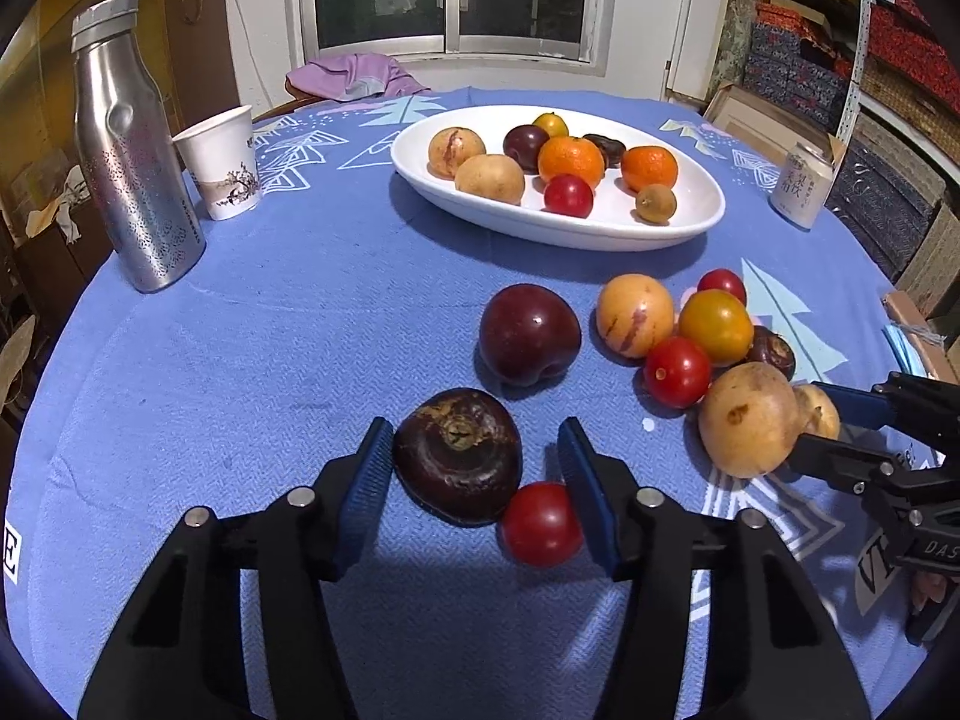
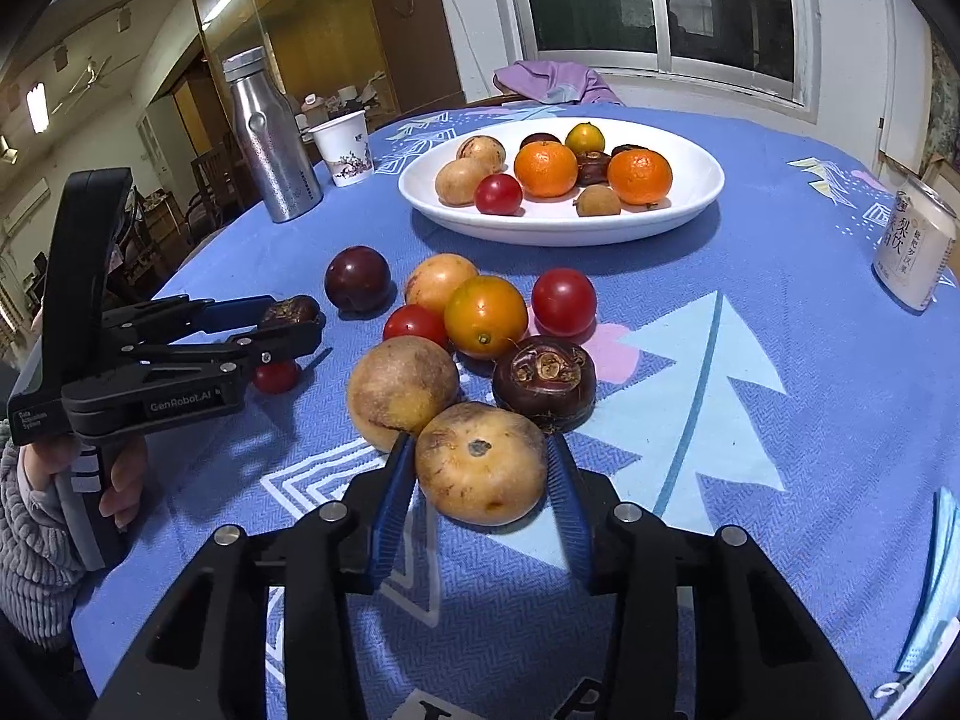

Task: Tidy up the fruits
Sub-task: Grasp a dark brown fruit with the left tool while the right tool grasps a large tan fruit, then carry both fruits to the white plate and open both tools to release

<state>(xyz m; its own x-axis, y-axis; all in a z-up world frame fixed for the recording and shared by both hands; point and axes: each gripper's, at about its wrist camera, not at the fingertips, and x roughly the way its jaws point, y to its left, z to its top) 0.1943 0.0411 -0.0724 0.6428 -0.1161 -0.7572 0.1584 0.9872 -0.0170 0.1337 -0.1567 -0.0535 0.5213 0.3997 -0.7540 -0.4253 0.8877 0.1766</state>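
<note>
The dark water chestnut [image 1: 457, 455] lies on the blue tablecloth [image 1: 240, 360] between the jaws of the left gripper [image 1: 477, 483]: the left pad touches it, the right pad stands off, with a cherry tomato [image 1: 540, 523] just beside it. The right gripper [image 2: 483, 474] has its pads at both sides of a small tan fruit [image 2: 482, 471], seemingly pressing. Both are in the grasp step. Next, I judge, comes finishing the left squeeze without catching the tomato, then lifting each piece to the far white oval plate [image 1: 690, 228], already half full
</note>
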